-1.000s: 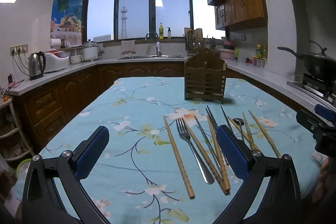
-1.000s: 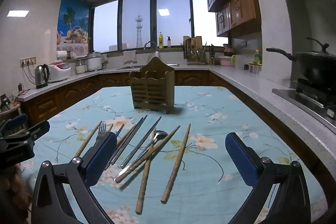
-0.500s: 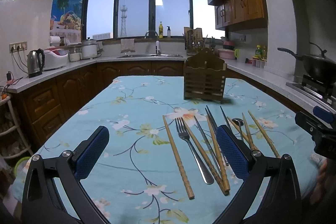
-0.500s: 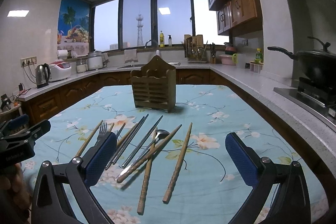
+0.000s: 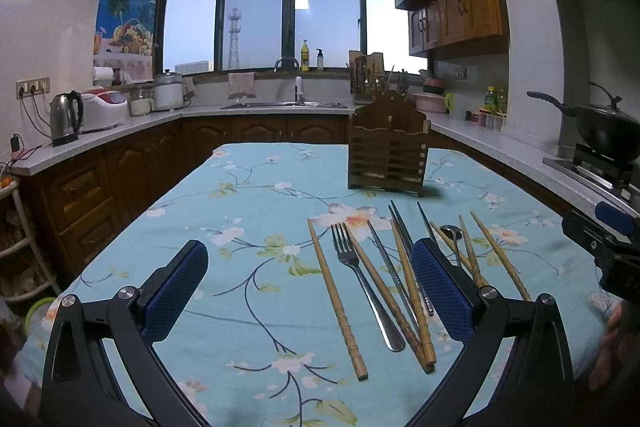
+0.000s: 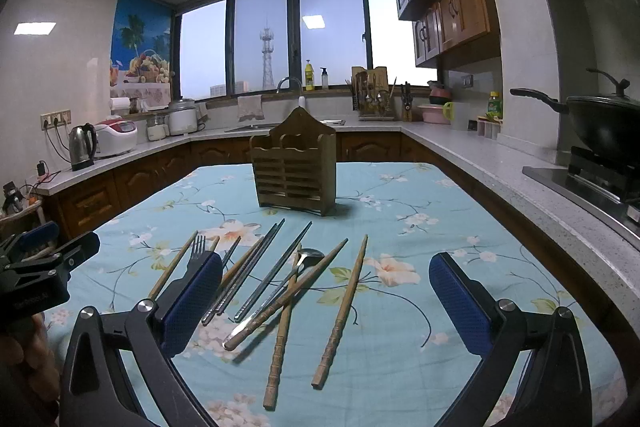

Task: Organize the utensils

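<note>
A slatted wooden utensil holder (image 5: 387, 151) (image 6: 295, 171) stands upright on the table beyond a row of loose utensils. Flat on the cloth lie several wooden chopsticks (image 5: 337, 303) (image 6: 341, 311), metal chopsticks (image 5: 404, 239) (image 6: 276, 267), a fork (image 5: 362, 281) (image 6: 197, 247) and a spoon (image 5: 451, 230) (image 6: 309, 254). My left gripper (image 5: 308, 293) hovers open over the near table, with the fork and chopsticks seen between its fingers. My right gripper (image 6: 326, 303) is open too, above the chopsticks and spoon. Neither holds anything.
The table wears a light blue floral cloth (image 5: 248, 211) (image 6: 420, 211). Counters run around it, with a kettle (image 5: 65, 117), rice cookers and a sink at the back. A black wok (image 6: 600, 123) sits on the stove at the right. A hand holds each gripper.
Both grippers stay open over the near edge with only a slight drift of the view. The utensils and the holder have not moved.
</note>
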`<state>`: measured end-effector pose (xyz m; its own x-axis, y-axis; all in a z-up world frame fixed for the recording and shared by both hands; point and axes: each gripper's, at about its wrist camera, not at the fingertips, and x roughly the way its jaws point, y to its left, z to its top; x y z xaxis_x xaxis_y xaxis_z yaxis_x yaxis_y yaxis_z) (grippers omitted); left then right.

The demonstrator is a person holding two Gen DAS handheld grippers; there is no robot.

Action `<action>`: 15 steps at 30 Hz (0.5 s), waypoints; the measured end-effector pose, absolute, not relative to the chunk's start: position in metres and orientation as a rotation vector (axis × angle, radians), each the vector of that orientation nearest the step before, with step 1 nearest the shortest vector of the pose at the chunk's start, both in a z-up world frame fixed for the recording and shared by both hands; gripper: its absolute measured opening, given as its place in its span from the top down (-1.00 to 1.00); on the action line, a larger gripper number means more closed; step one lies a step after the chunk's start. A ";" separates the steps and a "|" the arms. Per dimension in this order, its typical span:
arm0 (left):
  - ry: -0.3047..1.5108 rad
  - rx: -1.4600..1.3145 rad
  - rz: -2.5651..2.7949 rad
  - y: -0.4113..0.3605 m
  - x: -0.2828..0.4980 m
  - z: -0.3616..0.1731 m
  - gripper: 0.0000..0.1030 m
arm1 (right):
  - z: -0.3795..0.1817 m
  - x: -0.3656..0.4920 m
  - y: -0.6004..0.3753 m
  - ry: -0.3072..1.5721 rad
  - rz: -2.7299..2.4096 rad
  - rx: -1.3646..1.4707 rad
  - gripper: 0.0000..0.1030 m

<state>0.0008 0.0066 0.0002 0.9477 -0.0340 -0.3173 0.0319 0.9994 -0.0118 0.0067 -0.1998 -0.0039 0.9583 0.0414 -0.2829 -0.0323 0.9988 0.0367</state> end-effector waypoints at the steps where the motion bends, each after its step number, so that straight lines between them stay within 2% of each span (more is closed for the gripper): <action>1: 0.323 -0.007 -0.035 0.006 0.001 0.000 -1.00 | -0.004 0.007 -0.200 0.287 0.038 0.033 -1.00; 15: 0.373 -0.035 -0.065 0.008 0.012 -0.001 -1.00 | -0.003 0.007 -0.200 0.289 0.043 0.040 -1.00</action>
<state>0.0122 0.0084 -0.0013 0.9291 -0.0699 -0.3633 0.0569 0.9973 -0.0464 0.0071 -0.2002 -0.0028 0.9575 0.0484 -0.2844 -0.0369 0.9983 0.0456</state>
